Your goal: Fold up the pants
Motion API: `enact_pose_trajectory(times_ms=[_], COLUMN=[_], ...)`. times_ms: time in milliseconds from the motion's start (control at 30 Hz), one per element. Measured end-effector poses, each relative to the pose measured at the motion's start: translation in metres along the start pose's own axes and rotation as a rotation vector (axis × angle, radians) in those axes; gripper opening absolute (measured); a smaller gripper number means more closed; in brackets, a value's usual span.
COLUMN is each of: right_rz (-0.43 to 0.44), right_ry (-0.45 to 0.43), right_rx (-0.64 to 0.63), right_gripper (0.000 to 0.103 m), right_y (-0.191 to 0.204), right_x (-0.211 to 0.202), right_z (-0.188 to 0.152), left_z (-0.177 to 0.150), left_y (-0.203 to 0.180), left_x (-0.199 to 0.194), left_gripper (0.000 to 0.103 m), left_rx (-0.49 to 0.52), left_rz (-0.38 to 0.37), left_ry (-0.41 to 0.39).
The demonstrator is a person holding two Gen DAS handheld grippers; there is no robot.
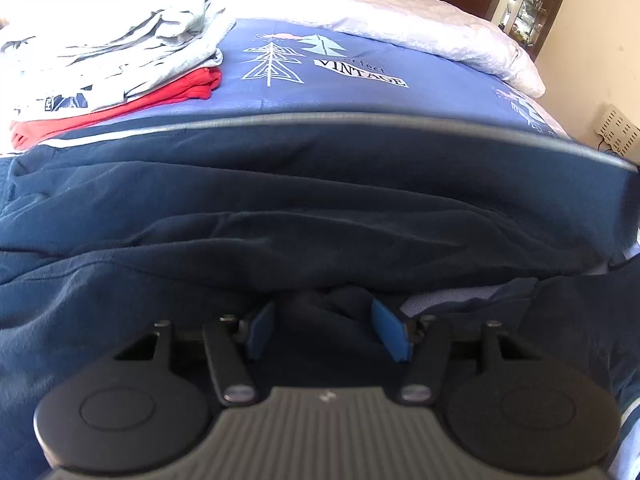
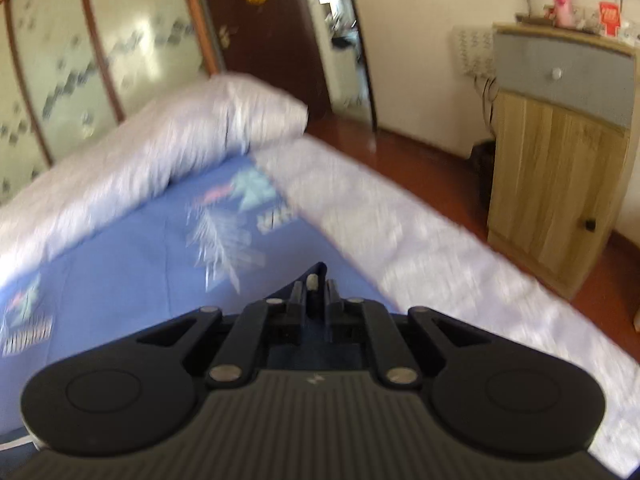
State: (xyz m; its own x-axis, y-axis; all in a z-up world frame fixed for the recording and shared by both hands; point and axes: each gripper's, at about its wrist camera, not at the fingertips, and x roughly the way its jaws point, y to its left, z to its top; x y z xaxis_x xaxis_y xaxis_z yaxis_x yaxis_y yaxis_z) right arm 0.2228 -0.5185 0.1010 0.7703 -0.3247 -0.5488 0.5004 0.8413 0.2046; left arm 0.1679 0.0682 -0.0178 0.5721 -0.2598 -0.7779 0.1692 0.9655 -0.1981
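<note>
The dark navy pants (image 1: pixel 280 216) with a grey side stripe lie bunched across the blue printed bedsheet (image 1: pixel 360 92), filling the left wrist view. My left gripper (image 1: pixel 324 332) is open, its blue pads (image 1: pixel 390 334) on either side of a fold of the navy fabric, with cloth draped over the fingertips. My right gripper (image 2: pixel 314 292) is shut on a corner of the navy pants (image 2: pixel 316 272) and holds it above the bed (image 2: pixel 132 264). The right wrist view is blurred.
A stack of folded grey and red clothes (image 1: pixel 112 76) sits on the bed at the far left. A white quilt (image 1: pixel 400 20) lies along the far side. A wooden cabinet (image 2: pixel 556 168) stands on the red floor right of the bed, beside a doorway (image 2: pixel 340 40).
</note>
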Motion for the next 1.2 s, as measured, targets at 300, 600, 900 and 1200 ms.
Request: enact_pose_trajectory(times_ms=[300, 600, 900, 1200], right_rz=[-0.079, 0.121, 0.168, 0.219], right_ry=[0.114, 0.214, 0.312, 0.287], right_rx=[-0.036, 0.157, 0.415, 0.498], right_gripper=[0.03, 0.037, 0.037, 0.026], right_y=[0.033, -0.06, -0.109, -0.08], right_x=[0.03, -0.1, -0.162, -0.13], right_z=[-0.023, -0.072, -0.179, -0.188], left_z=[-0.001, -0.029, -0.078, -0.128], left_y=[-0.004, 0.022, 0.082, 0.141], left_x=[-0.011, -0.086, -0.153, -0.196], left_gripper=[0.057, 0.06, 0.06, 0.06], left_rx=[0.026, -0.046, -0.27, -0.536], left_rz=[0.004, -0.026, 0.122, 0.221], left_ry=[0.003, -0.044, -0.017, -0.019])
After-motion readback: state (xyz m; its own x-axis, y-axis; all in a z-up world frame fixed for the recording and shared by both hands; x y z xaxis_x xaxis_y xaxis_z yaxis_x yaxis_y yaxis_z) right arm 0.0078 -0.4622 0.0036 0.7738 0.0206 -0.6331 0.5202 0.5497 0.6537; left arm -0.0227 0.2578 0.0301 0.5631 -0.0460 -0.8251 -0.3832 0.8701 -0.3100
